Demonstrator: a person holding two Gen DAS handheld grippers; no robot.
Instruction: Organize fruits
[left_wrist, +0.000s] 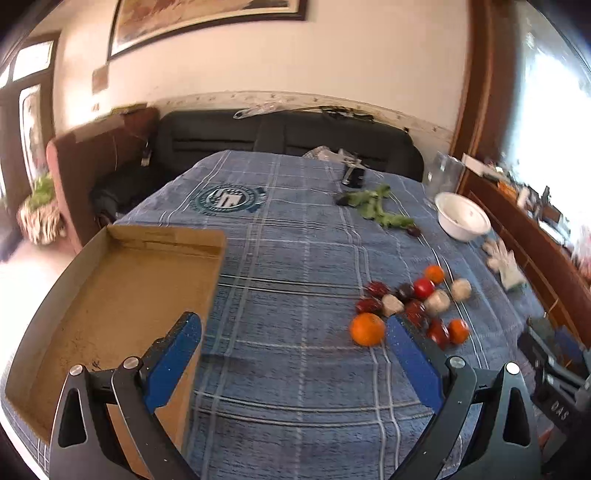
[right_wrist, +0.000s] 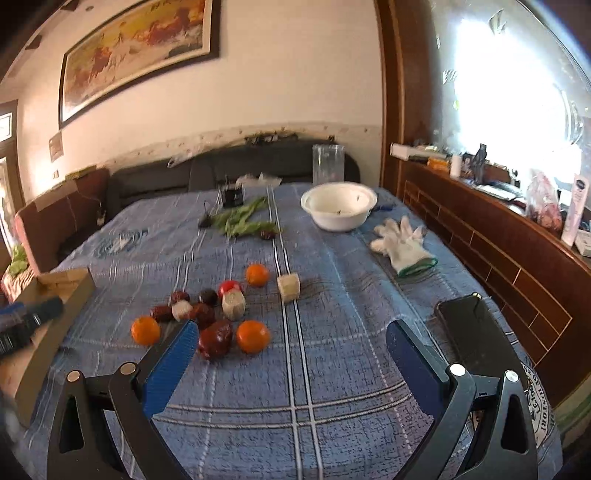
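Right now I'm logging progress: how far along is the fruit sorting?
Nothing looks done: the box holds no fruit. Nothing is in hand; the left claw and right claw are open and empty. All the fruit, oranges included, is left on the cloth.

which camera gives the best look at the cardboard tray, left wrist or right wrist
The left wrist view. There the cardboard tray fills the lower left, with its bare brown floor and raised walls in plain sight, nothing lying in it. The right wrist view catches only one corner of it at the left edge, partly behind the left gripper.
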